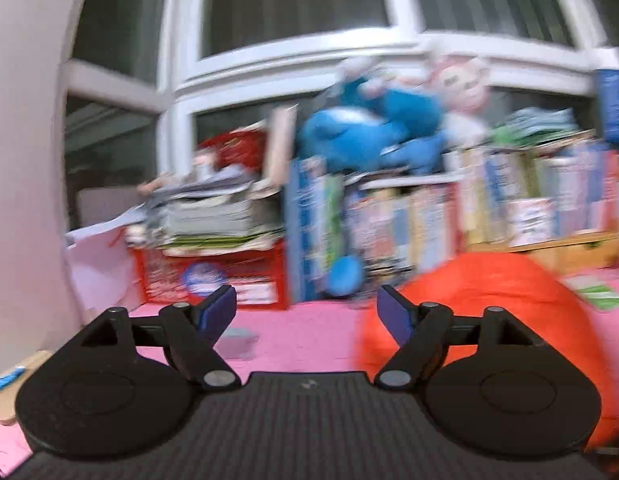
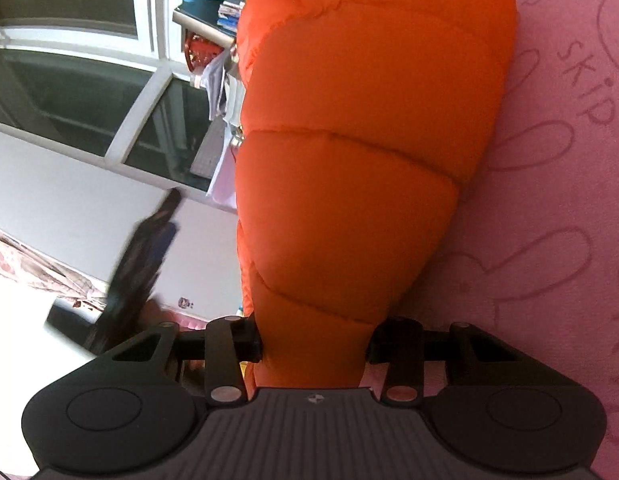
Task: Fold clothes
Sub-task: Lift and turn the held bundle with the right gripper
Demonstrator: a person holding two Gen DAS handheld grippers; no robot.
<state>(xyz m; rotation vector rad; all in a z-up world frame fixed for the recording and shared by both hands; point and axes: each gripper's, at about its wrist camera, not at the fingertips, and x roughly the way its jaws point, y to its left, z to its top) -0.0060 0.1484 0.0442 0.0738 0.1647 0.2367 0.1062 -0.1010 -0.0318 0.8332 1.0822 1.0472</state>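
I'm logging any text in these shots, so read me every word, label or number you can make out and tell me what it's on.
"SKiP" on the pink blanket, readable at; a second, partial copy sits near the top edge.
Books and red crate labels: too blurred to read.
Orange puffer jacket: no text visible.

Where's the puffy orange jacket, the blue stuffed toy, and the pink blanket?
Orange jacket (image 2: 349,152): right wrist view, middle quilted panel.
Blue stuffed toy (image 1: 345,136): left wrist view, its round blue body.
Pink blanket (image 2: 557,200): right wrist view, bare patch beside the jacket.
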